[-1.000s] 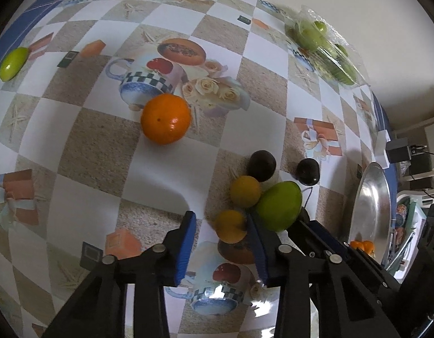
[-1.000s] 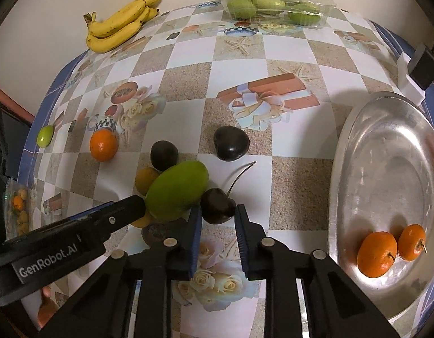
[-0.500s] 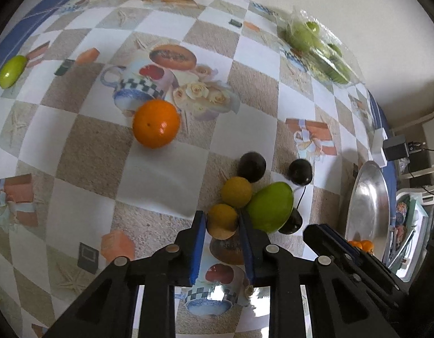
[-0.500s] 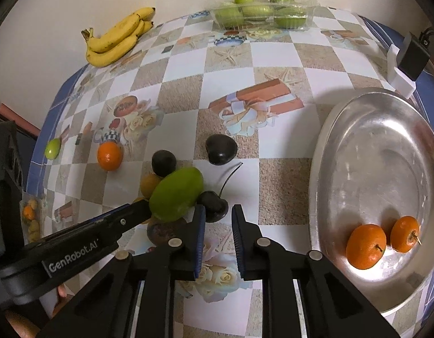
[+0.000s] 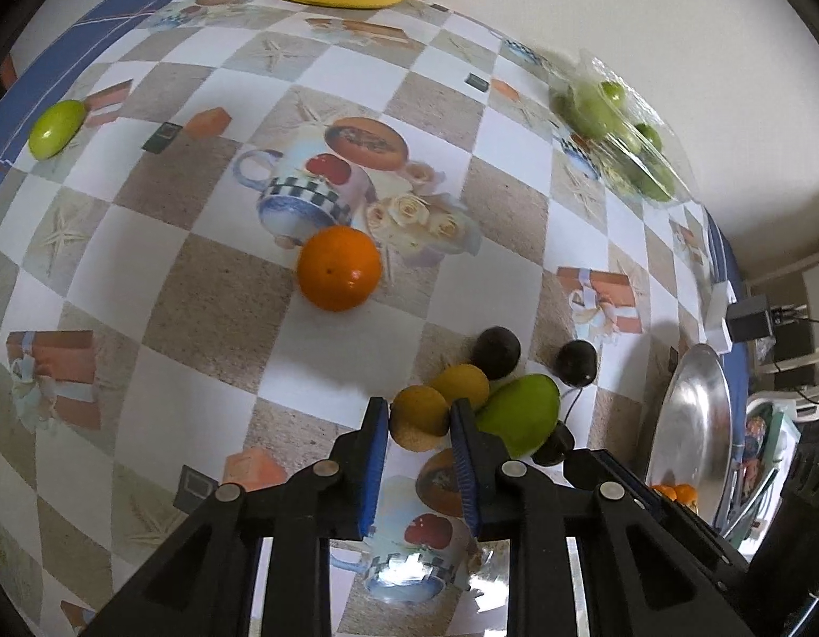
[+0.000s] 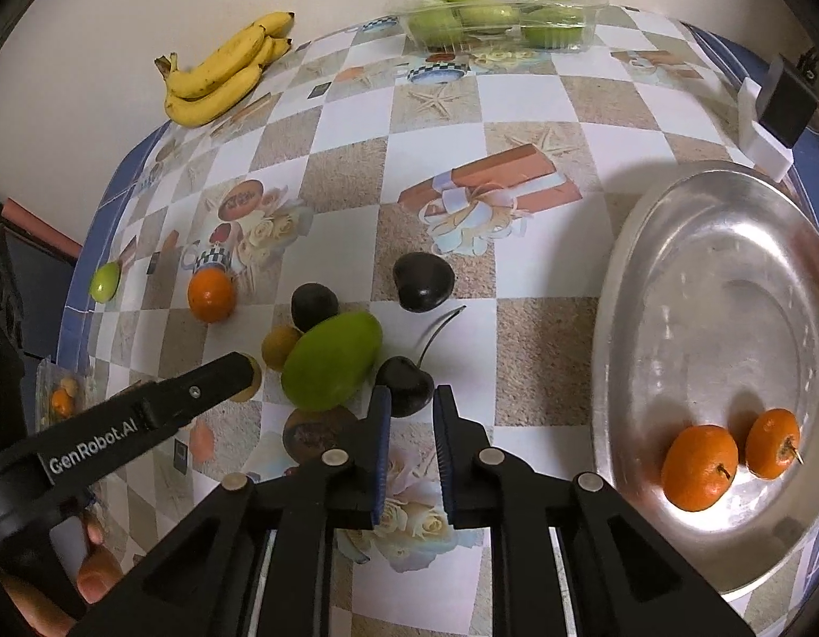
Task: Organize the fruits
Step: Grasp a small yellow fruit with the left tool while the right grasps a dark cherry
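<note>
Clear plastic tray (image 6: 497, 10) is sitting at the far edge of the tabletop (image 6: 521, 106), holding several green fruits. Metal platter (image 6: 717, 286) is lying at the right edge, carrying two small oranges (image 6: 699, 467) near its front rim; the rest of it is bare.

Left gripper (image 5: 417, 419) is clamping a small yellow-brown fruit (image 5: 420, 416) between closed blue pads. Right gripper (image 6: 412, 409) is closed on a dark cherry (image 6: 404, 385). Green mango (image 6: 332, 361) is lying between the two, touching a second yellow fruit (image 5: 460, 385).

Bananas (image 6: 223, 71) are resting at the far left corner; a lone orange (image 5: 338, 268) and a small green fruit (image 5: 56, 127) are sitting toward the left edge, with open checked cloth around them. A plain pale wall is running behind.
</note>
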Motion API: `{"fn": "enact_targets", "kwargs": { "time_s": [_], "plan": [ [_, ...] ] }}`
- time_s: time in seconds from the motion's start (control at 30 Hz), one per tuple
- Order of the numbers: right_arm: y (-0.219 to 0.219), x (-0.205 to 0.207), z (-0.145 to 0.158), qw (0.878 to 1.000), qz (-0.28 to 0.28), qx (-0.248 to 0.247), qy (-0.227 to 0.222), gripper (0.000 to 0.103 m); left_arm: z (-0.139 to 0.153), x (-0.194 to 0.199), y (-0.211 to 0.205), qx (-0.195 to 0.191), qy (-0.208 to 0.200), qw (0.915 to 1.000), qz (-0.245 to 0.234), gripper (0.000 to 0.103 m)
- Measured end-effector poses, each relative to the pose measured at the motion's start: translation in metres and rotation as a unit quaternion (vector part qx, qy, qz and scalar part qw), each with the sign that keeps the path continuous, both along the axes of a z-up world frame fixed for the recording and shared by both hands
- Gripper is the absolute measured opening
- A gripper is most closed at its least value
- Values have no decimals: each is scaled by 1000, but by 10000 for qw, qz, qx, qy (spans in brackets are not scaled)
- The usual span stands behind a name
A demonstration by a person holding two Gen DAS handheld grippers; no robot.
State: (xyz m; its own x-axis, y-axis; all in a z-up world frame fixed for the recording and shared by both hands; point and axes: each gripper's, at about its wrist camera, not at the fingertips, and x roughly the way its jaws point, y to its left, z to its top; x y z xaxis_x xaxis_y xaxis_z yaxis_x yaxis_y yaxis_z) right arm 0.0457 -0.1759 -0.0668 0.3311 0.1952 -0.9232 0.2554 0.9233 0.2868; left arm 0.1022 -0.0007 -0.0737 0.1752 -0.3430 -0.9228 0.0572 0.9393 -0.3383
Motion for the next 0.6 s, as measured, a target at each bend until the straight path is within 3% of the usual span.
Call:
{"fn": "enact_targets", "kwargs": {
  "time_s": [0.1, 0.6],
  "plan": [
    [2, 3, -3, 10000, 5, 25, 1, 28, 1, 1, 2, -10, -21, 10000, 45, 26],
    [13, 14, -16, 9996, 135, -204, 132, 28, 2, 6, 6, -12, -31, 9999, 100, 26]
  ]
}}
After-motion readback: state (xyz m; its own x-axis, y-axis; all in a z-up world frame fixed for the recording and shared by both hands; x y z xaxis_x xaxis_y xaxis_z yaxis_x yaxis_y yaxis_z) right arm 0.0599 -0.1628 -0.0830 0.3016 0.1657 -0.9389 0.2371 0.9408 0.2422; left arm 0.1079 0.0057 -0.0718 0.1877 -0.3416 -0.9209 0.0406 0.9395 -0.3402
